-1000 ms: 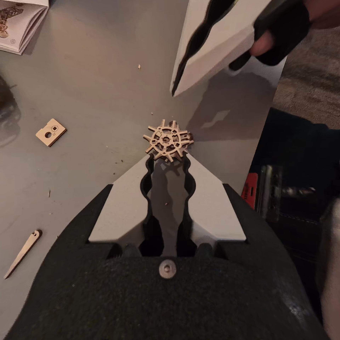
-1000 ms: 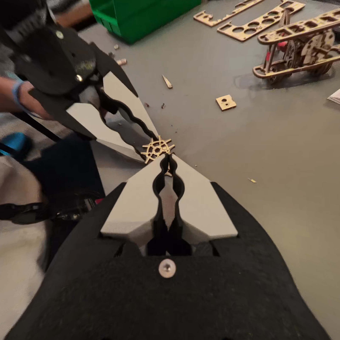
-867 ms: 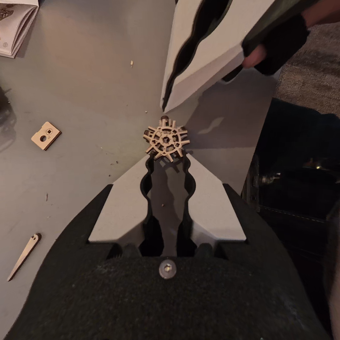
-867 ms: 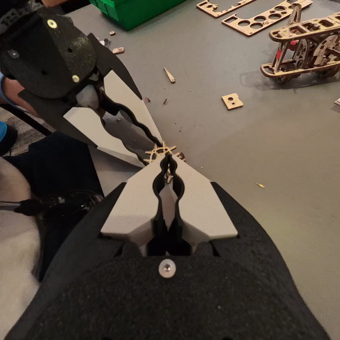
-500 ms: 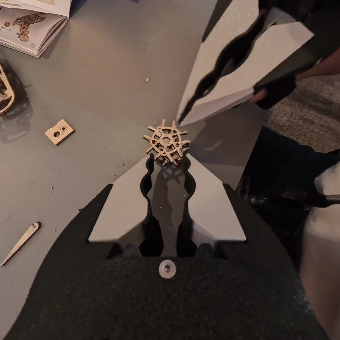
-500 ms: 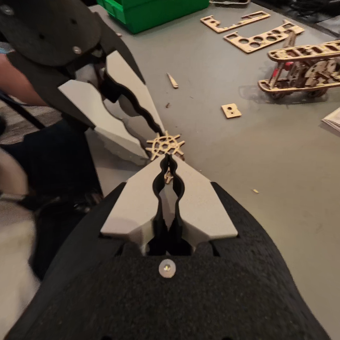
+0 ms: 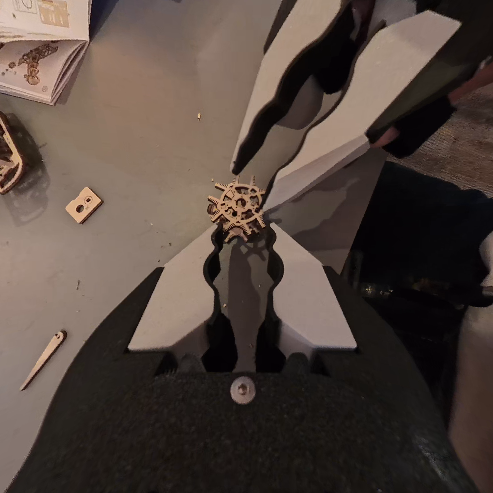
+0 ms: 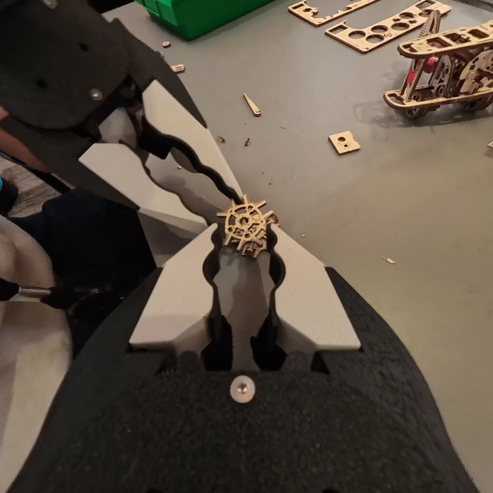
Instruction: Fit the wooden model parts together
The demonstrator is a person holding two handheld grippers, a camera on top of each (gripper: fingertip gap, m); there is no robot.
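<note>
Gear [image 7: 237, 206], a spiky wooden wheel with smaller parts stacked under it, sits over the grey desk [image 7: 138, 133] between two tools. Left tool [image 7: 242, 232] grips its near side, tips pressed against the lower spokes. Right tool [image 8: 244, 234] has its fingers spread about the width of the gear and closes around it from the opposite side; in the left wrist view one tip touches the rim while the other hangs just off it, so whether it truly grips I cannot tell. Near the gear lie a square plate [image 8: 344, 142] with two holes and a thin wedge [image 8: 252, 105]. Farther off stand a wooden biplane [image 8: 448, 72], two cut-out sheets [image 8: 373, 29], a green bin [image 8: 202, 16] and a booklet [image 7: 40, 48].
</note>
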